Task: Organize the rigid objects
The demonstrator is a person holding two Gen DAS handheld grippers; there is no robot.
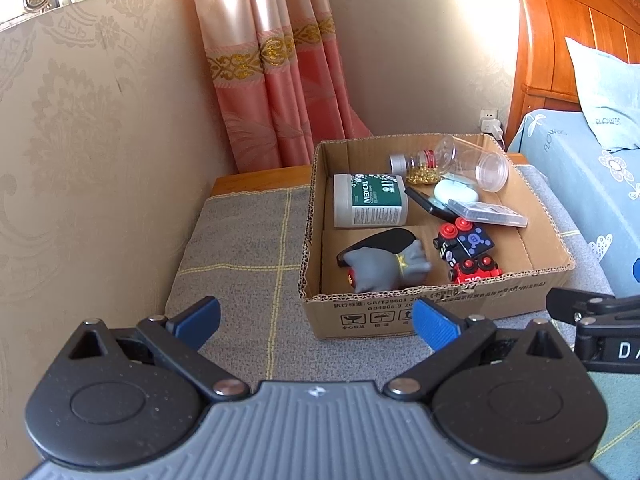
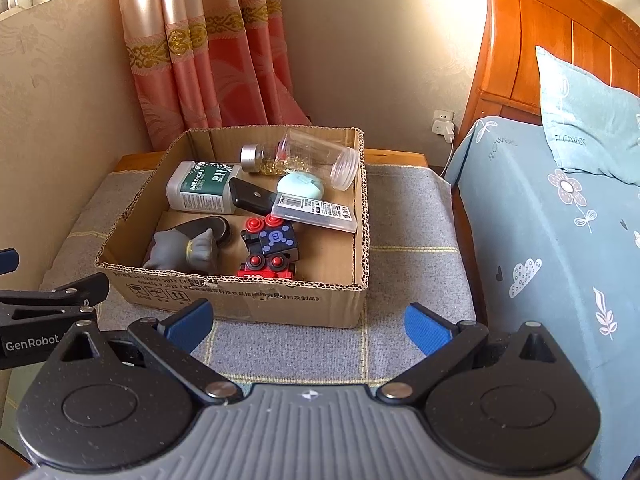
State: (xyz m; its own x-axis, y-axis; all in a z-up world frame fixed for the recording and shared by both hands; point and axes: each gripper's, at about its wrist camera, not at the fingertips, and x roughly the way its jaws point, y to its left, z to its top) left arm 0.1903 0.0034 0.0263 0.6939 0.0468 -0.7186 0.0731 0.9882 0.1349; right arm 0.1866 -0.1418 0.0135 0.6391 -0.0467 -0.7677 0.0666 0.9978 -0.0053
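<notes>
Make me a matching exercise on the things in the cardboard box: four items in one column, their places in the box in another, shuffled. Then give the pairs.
Items:
1. White bottle with green MEDICAL label
2. Clear plastic jar lying on its side
3. Grey rubber elephant toy
4. Red and black toy train

Places, as the right wrist view shows them:
A. Far right corner, open mouth toward the right wall
B. Near left corner
C. Near wall, middle
D. Against the left wall, farther back

Pairs: 1-D, 2-A, 3-B, 4-C
</notes>
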